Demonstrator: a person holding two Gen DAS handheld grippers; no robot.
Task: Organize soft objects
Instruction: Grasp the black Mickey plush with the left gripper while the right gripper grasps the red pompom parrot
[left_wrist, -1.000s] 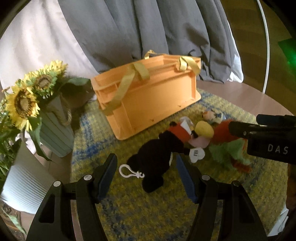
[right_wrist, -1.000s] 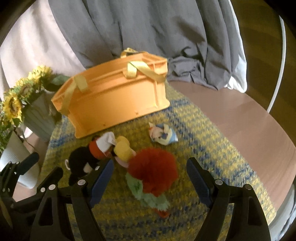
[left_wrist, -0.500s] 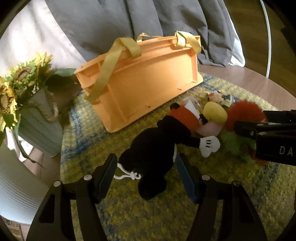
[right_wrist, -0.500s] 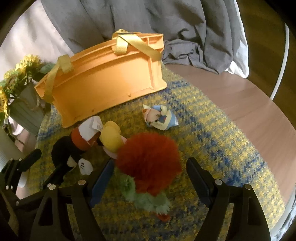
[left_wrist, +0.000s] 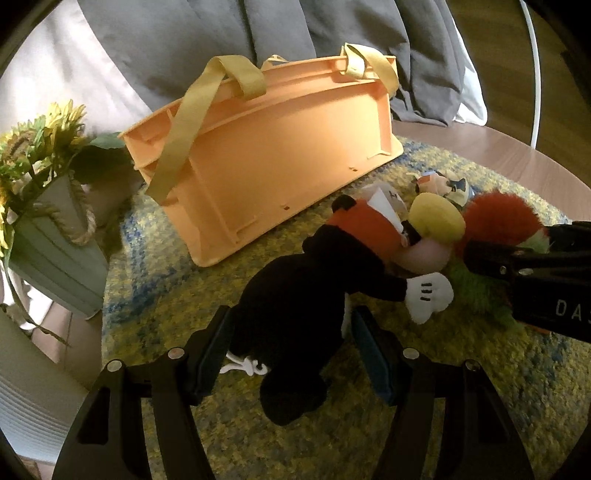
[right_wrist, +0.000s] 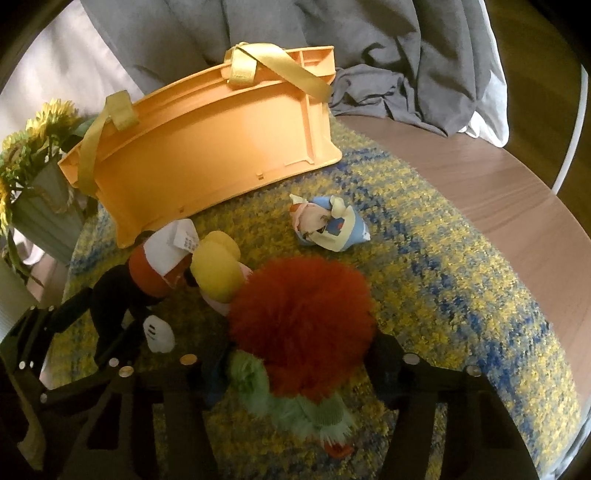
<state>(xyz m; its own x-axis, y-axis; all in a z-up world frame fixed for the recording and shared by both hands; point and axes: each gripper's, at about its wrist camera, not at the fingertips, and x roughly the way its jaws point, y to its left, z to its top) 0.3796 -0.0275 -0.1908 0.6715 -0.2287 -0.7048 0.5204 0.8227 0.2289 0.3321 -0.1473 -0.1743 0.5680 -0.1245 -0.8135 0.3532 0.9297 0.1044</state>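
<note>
Left wrist view. The fingers (left_wrist: 218, 354) of the left gripper (left_wrist: 291, 354) stand apart on either side of the black mouse plush (left_wrist: 295, 295); the left pad seems to brush the fur, the right pad shows a small gap, so no squeeze yet, released. The plush lies on the yellow-and-blue rug (left_wrist: 147, 306), body toward 6 o'clock, red shorts and yellow shoe toward 1 o'clock, white glove at 3 o'clock. A white clip loop (left_wrist: 240, 367) sits at its 7 o'clock side. The orange basket (left_wrist: 266, 158) stands at 12 o'clock, near but apart. Judgement: light, squashy stuffing, fur gives good friction; take it across the thick torso, not by the thin arm, which would let it swing.

Right wrist view. The right gripper (right_wrist: 295, 365) straddles the red fluffy plush (right_wrist: 303, 314), and its fingers (right_wrist: 384, 358) are closing on it; I cannot tell whether the pads press the fur yet. Its green shaggy part (right_wrist: 295, 402) trails toward 6 o'clock. A small blue-and-white doll (right_wrist: 328, 225) lies at 12 o'clock, well clear. The mouse plush touches the red one at 9 o'clock. Judgement: very light, long pile compresses a lot; the fingers must close deep into the core, or only fluff gets pinched and slips. The wooden table (right_wrist: 498, 184) shows beyond the rug at 2 o'clock.
</note>
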